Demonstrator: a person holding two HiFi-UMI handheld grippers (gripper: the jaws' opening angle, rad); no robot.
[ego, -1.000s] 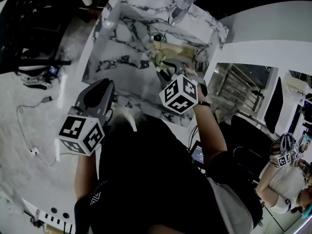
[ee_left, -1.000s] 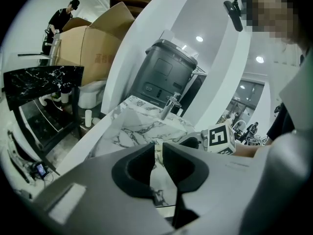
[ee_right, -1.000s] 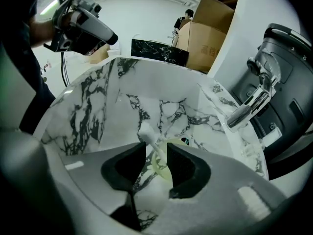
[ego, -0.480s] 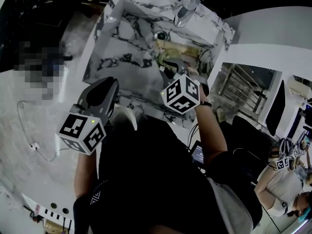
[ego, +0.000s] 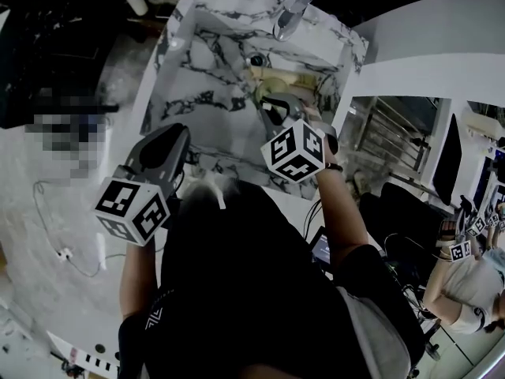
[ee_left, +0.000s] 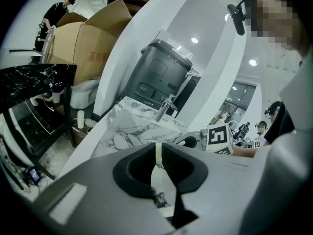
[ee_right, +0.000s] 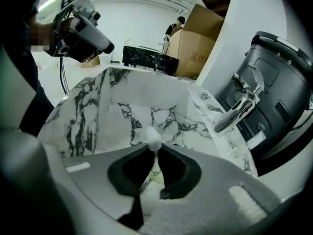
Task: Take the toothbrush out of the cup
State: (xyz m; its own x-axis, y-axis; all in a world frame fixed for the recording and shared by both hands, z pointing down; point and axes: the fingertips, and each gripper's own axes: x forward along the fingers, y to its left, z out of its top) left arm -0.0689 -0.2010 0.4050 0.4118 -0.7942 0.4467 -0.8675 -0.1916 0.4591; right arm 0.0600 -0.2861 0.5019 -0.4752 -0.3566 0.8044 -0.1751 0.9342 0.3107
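A toothbrush's white head sticks up just beyond my right gripper. Its jaws are closing, and the pads pinch the thin neck below the head. Through the gap under the pads I see a pale yellow-green cup. In the head view this gripper points down into the marble sink, over the yellowish cup. My left gripper hovers outside the sink's near-left edge, shut, nothing in it. It also shows at the left of the head view.
A chrome faucet stands at the sink's far rim, with a dark grey machine behind it. Cardboard boxes stand beyond the sink. A cable lies on the pale floor at the left. A person sits at the lower right.
Both grippers keep their places, the right one over the cup in the sink. Only the head view has shifted slightly.
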